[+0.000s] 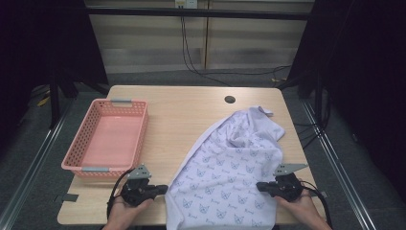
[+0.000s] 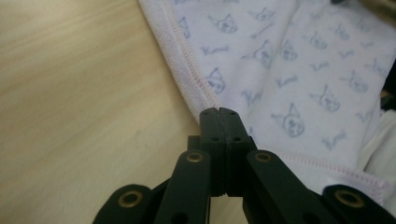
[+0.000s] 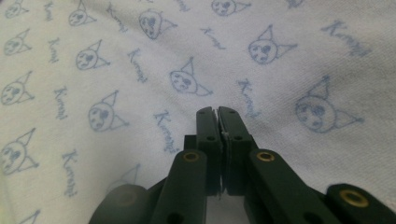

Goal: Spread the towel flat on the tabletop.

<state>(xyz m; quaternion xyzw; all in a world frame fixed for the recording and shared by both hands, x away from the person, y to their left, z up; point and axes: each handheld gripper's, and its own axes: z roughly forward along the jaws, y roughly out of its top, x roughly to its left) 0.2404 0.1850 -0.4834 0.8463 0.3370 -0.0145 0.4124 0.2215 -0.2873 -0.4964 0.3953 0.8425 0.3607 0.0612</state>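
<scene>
The printed garment (image 1: 230,172) lies spread between both grippers. The left gripper (image 2: 219,113) is clenched on its hem, just ahead of the tips; the right gripper (image 3: 216,111) is clenched on the cloth beneath. Both should probably lift together, evenly, keeping the fabric taut.

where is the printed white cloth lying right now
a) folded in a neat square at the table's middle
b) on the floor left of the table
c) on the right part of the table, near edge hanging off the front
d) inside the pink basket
c: in the high view the printed cloth is spread rumpled over the right part of the table, while the pink basket at the left holds nothing.
</scene>
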